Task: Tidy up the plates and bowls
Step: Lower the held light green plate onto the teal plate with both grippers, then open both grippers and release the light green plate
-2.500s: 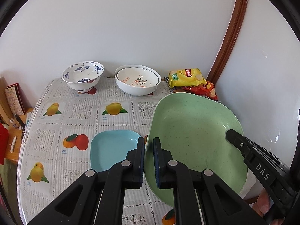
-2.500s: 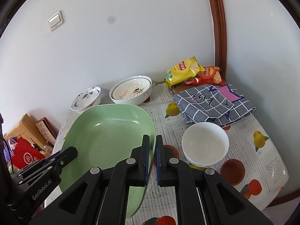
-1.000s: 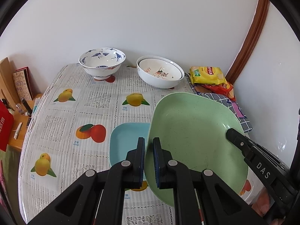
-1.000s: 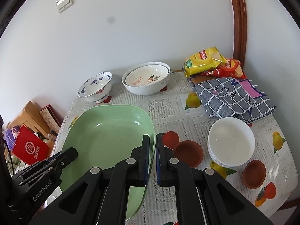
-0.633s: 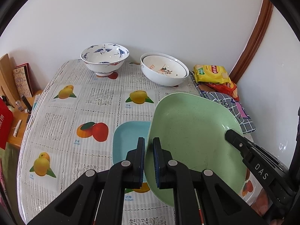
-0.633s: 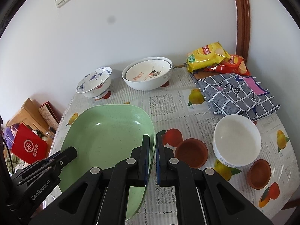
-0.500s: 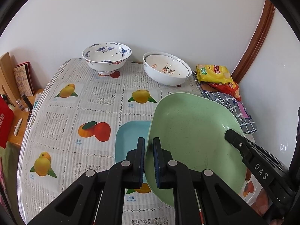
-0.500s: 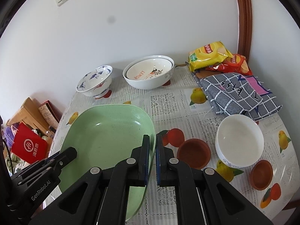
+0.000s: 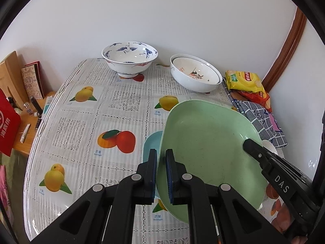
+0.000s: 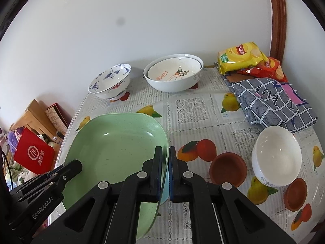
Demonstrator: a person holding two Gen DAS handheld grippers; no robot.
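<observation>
Worktop, covered by a fruit-print cloth, stood against a white wall.

Green plate was held above the worktop, gripped on opposite rims. It sat over the blue plate and hid most of it. Only the blue plate's left edge showed in the left wrist view.

Left hand-held gripper was clamped narrow on the green plate's left rim. Right hand-held gripper was clamped narrow on its right rim.

Nested white bowls and the blue-patterned bowl stood side by side, apart, at the far edge near the wall.

Plain white bowl sat right of the green plate, near the checked cloth.

One brown saucer lay just left of the white bowl, another just right of it.
</observation>
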